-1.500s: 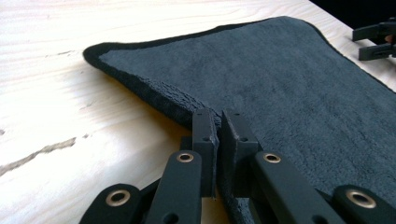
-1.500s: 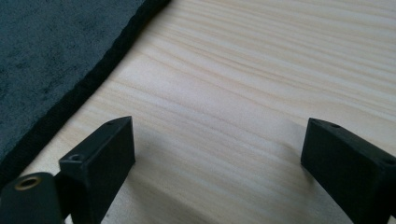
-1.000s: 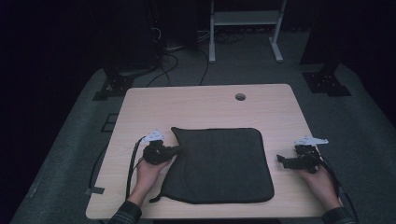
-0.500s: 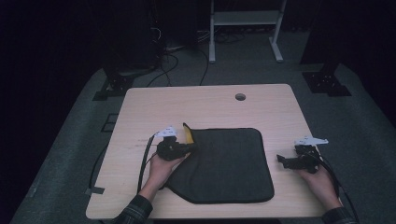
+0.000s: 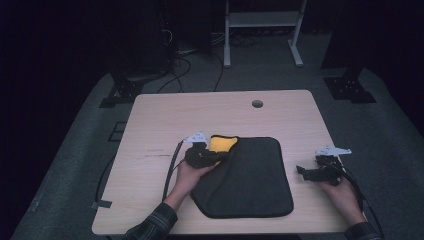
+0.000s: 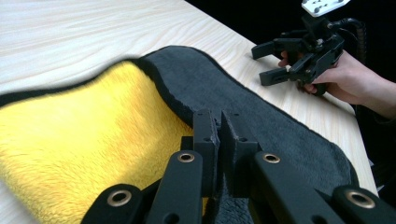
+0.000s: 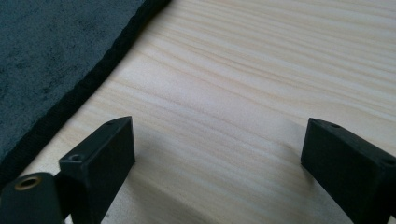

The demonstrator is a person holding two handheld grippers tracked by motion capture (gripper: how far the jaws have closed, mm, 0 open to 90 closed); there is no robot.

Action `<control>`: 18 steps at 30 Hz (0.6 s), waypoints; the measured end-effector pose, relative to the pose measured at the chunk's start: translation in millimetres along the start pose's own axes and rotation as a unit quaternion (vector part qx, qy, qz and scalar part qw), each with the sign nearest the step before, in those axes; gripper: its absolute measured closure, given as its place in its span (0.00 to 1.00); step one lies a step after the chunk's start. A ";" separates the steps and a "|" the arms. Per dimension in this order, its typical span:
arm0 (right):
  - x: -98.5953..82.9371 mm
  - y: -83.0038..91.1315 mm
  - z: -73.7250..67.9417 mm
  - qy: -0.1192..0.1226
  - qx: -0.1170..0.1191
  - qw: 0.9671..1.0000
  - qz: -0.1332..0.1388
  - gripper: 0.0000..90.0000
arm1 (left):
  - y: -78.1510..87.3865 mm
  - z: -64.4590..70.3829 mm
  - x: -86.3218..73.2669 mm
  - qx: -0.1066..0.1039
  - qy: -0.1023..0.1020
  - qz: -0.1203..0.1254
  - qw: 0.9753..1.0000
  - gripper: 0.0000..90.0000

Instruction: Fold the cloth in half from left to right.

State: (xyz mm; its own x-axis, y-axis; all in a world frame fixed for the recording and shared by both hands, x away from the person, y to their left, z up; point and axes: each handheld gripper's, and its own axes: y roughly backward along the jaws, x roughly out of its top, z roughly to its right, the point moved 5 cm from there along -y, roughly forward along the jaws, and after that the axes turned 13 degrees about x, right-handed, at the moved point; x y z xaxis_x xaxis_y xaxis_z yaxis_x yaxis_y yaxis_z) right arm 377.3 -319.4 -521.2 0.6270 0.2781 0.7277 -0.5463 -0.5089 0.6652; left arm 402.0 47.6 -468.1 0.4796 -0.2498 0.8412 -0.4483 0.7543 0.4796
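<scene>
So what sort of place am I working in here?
Likely a lab or recording studio rather than a home: a bare wooden table on grey carpet, dark surroundings, loose cables and black stand bases on the floor behind.

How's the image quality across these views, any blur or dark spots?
High view: dim, floor nearly black around the lit table. Left gripper view: bright, but the cloth's yellow underside smears at the left edge. Right gripper view: evenly lit, sharp wood grain, near tongs slightly soft.
</scene>
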 end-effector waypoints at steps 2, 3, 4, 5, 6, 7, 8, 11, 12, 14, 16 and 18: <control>0.0 0.0 0.0 0.000 0.000 1.000 0.000 0.10 | -5.5 3.6 2.7 -0.005 -0.001 0.000 1.000 0.94; 0.0 0.0 0.0 0.000 0.000 1.000 0.000 0.10 | -8.2 5.1 3.8 -0.008 -0.002 -0.001 1.000 0.94; 0.0 0.0 0.0 0.000 0.000 1.000 0.000 0.10 | -11.0 6.6 5.0 -0.009 -0.001 -0.001 1.000 0.94; 0.0 0.0 0.0 0.000 0.000 1.000 0.000 0.10 | -13.8 7.8 5.8 -0.011 0.001 0.002 1.000 0.94; 0.0 0.0 0.0 0.000 0.000 1.000 0.000 0.10 | -16.4 8.7 6.4 -0.013 0.002 0.001 1.000 0.94; 0.0 0.0 0.0 0.000 0.000 1.000 0.000 0.10 | -19.2 10.0 6.9 -0.015 0.005 0.001 1.000 0.94; 0.0 0.0 0.0 0.000 0.000 1.000 0.000 0.10 | -21.6 10.8 7.3 -0.016 0.003 0.000 1.000 0.94; 0.0 0.0 0.0 0.000 0.000 1.000 0.000 0.10 | -28.2 14.2 10.2 -0.020 0.005 0.001 1.000 0.94; 0.0 0.0 0.0 0.000 0.000 1.000 0.000 0.10 | -30.2 15.4 11.2 -0.021 0.005 0.001 1.000 0.94; 0.0 0.0 0.0 0.000 0.000 1.000 0.000 0.10 | -34.1 17.7 13.1 -0.024 0.005 0.004 1.000 0.94; 0.0 0.0 0.0 0.000 0.000 1.000 0.000 0.10 | -38.3 19.6 15.0 -0.025 0.003 0.003 1.000 0.94; 0.0 0.0 0.0 0.000 0.000 1.000 0.000 0.10 | -42.5 21.1 16.8 -0.026 0.002 0.005 1.000 0.94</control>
State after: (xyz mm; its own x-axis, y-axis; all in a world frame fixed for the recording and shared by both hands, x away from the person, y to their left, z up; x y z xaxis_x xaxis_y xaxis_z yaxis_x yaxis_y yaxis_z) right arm 377.3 -319.4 -521.2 0.6271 0.2781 0.7276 -0.5461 -0.5091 0.6652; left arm 413.2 -1.5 -469.2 0.4789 -0.2401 0.8444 -0.4130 0.7872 0.4581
